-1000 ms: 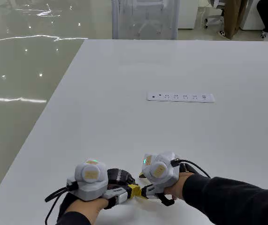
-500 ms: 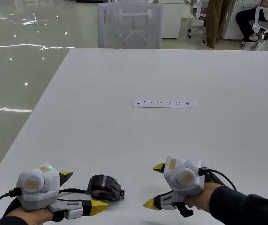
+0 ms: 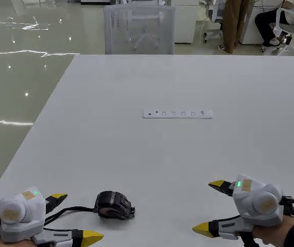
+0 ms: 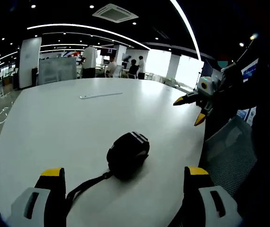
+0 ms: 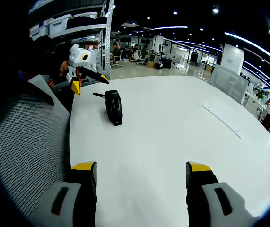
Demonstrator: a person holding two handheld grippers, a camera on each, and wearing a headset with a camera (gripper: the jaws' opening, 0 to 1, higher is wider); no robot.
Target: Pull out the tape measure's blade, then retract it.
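Head view shows tape measure (image 3: pixel 114 205) between left gripper (image 3: pixel 78 216) and right gripper (image 3: pixel 207 205) (jaws apart).

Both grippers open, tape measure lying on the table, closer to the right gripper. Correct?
Wrong side. The tape measure lies closer to the left gripper, just ahead of its open jaws; the right gripper, also open, is farther off across the table. The head view shows it.

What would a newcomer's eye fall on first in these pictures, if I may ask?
The black tape measure lies on the white table near its front edge. The left gripper and right gripper flank it, both open with yellow tips. A white power strip lies mid-table.
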